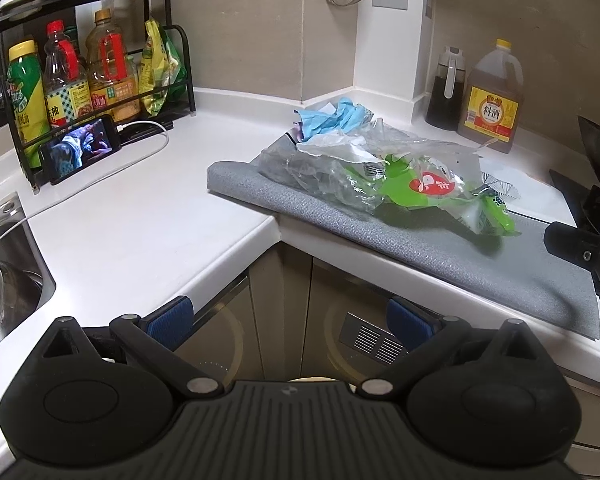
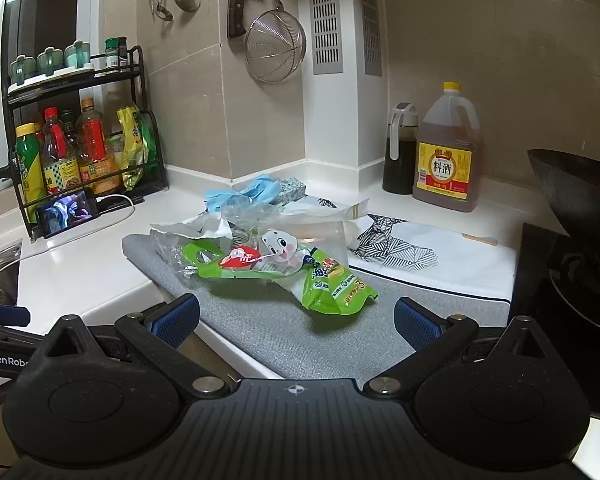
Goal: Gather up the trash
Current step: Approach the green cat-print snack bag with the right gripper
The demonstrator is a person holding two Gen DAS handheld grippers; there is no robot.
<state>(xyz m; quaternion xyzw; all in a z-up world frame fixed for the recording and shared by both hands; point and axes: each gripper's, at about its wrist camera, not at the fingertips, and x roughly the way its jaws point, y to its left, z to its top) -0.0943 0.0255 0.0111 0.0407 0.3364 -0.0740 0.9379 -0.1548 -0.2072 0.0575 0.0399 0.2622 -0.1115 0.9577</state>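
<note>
Wrappers (image 2: pixel 284 268) near mat edge (image 2: pixel 172 280)

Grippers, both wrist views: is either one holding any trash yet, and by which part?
Nothing is held. The left gripper and right gripper are both open and empty, short of the green wrapper.

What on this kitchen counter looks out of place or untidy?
A heap of trash lies on the grey mat: a crumpled green snack wrapper, clear plastic bags and blue crumpled material behind. Both grippers, left and right, are open and empty.
</note>
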